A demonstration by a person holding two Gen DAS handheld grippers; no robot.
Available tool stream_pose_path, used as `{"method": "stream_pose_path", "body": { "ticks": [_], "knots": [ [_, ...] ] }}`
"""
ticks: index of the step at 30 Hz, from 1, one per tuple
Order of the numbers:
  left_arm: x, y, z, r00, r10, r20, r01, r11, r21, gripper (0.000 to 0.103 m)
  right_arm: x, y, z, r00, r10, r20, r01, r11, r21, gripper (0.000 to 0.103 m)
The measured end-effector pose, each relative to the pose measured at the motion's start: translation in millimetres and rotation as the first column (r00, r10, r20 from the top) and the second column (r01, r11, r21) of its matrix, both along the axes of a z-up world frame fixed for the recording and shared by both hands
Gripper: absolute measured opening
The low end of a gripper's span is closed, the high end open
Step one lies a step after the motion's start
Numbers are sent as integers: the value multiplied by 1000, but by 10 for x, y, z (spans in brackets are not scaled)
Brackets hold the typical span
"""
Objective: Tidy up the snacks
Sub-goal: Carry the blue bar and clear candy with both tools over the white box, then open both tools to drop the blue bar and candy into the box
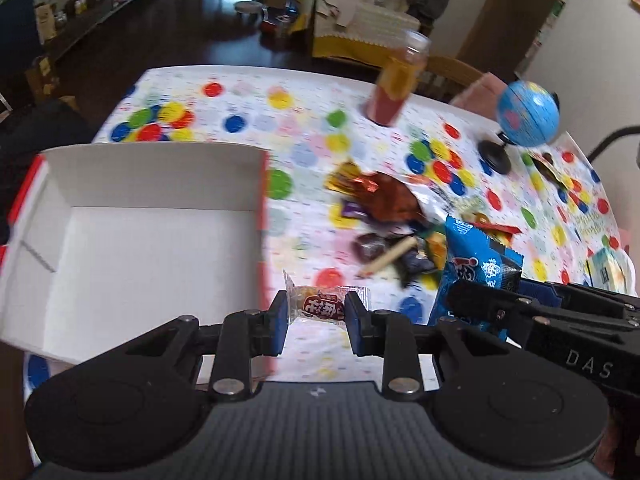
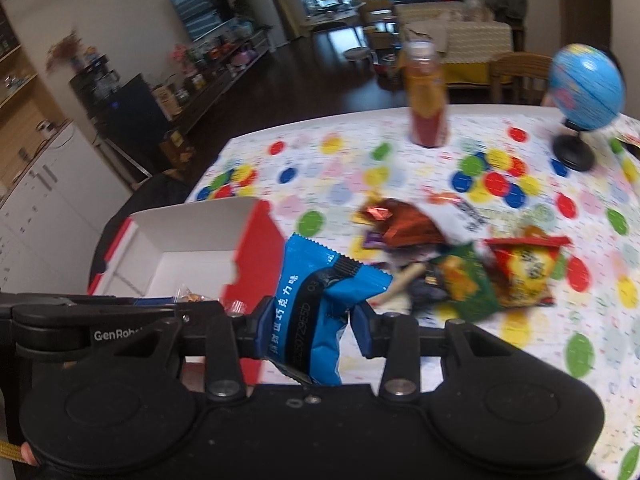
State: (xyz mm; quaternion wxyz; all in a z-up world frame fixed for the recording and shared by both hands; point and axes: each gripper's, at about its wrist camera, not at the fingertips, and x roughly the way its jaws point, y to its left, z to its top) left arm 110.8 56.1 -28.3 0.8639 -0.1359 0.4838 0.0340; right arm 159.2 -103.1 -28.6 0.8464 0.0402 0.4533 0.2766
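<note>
My left gripper (image 1: 316,316) is shut on a small clear-wrapped candy (image 1: 320,307) with a red label, held above the table just right of the red-and-white box (image 1: 140,240). The box is open and its white floor shows bare in the left wrist view. My right gripper (image 2: 310,326) is shut on a blue snack packet (image 2: 320,296), which also shows at the right of the left wrist view as the blue packet (image 1: 476,264). A pile of mixed snacks (image 1: 388,224) lies on the dotted tablecloth (image 1: 248,116); in the right wrist view the snack pile (image 2: 460,264) sits right of the box (image 2: 192,236).
A tall bottle (image 1: 396,84) of orange-red drink stands at the far side of the table, with a small blue globe (image 1: 524,112) on a black stand to its right. More packets lie near the table's right edge (image 1: 604,272). Chairs and shelves stand beyond.
</note>
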Motion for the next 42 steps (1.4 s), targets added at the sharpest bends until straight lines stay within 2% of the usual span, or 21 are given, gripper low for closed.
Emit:
{"method": "stream_pose_path", "body": {
  "ticks": [14, 27, 33, 42],
  "knots": [
    [-249, 965, 30, 991, 135, -1, -135, 991, 21, 29, -97, 997, -1, 991, 134, -3, -134, 991, -7, 39],
    [-211, 1674, -326, 969, 235, -80, -231, 971, 62, 29, -46, 1762, -317, 974, 218, -63, -221, 974, -48, 39],
    [-124, 1835, -541, 964, 237, -125, -229, 971, 70, 29, 15, 1966, -571, 970, 223, -101, -231, 970, -78, 39],
    [-36, 1784, -807, 963, 199, -183, -183, 978, 103, 29, 63, 2117, -909, 961, 240, -138, -260, 954, -148, 39]
  ]
}}
